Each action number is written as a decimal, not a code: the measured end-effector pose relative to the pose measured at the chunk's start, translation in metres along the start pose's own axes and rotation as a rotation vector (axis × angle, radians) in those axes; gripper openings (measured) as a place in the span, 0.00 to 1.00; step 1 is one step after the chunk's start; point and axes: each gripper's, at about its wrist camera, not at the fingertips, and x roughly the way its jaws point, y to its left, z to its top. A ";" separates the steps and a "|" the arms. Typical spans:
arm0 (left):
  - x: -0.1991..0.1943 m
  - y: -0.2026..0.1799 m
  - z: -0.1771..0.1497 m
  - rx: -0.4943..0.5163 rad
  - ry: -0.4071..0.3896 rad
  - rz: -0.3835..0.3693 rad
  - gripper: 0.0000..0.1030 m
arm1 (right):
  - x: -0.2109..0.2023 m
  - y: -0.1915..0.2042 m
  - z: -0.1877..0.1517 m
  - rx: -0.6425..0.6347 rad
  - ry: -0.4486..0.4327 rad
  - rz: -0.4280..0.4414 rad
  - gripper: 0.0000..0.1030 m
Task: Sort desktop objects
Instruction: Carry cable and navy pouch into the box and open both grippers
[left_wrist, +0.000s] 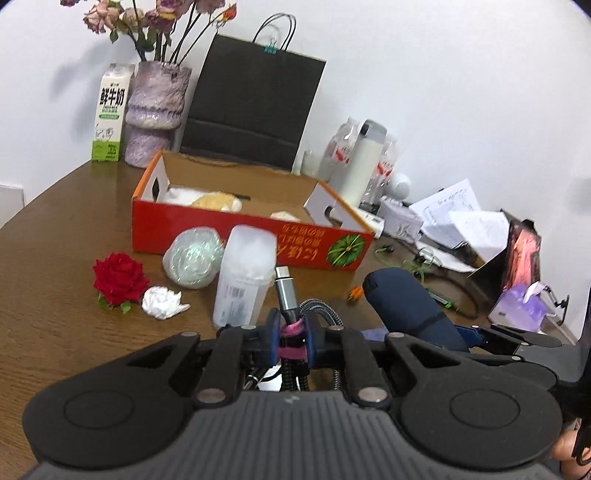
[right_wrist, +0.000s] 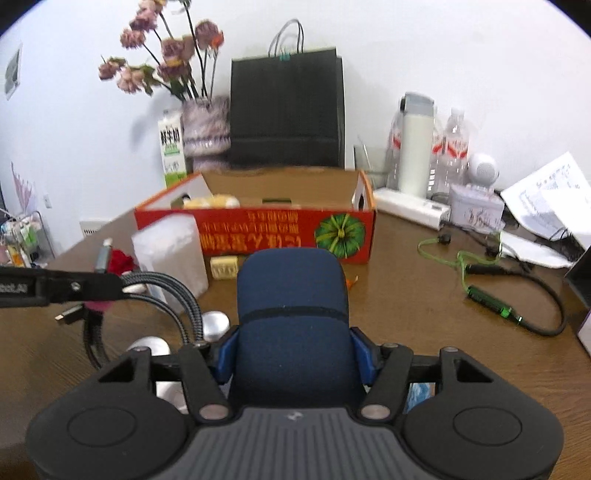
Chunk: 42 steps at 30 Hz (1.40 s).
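The left gripper (left_wrist: 291, 332) is pinched tight on a coiled grey braided cable (left_wrist: 286, 295); the right gripper (right_wrist: 293, 354) clasps a navy fabric pouch (right_wrist: 291, 310), both before the red cardboard box (right_wrist: 258, 230)

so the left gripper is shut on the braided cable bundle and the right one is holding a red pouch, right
Not quite: the pouch is dark blue, not red, as the right wrist view shows between the right gripper's blue pads. The rest stands: the left gripper is shut on the braided cable bundle.
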 end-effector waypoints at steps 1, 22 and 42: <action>-0.002 -0.001 0.001 -0.001 -0.009 -0.009 0.13 | -0.003 0.001 0.002 -0.001 -0.008 0.003 0.58; 0.006 0.005 0.094 -0.084 -0.237 -0.009 0.13 | 0.012 0.011 0.087 0.060 -0.174 0.013 0.58; 0.169 0.100 0.144 -0.263 -0.127 0.072 0.13 | 0.212 -0.011 0.146 0.075 -0.054 -0.027 0.58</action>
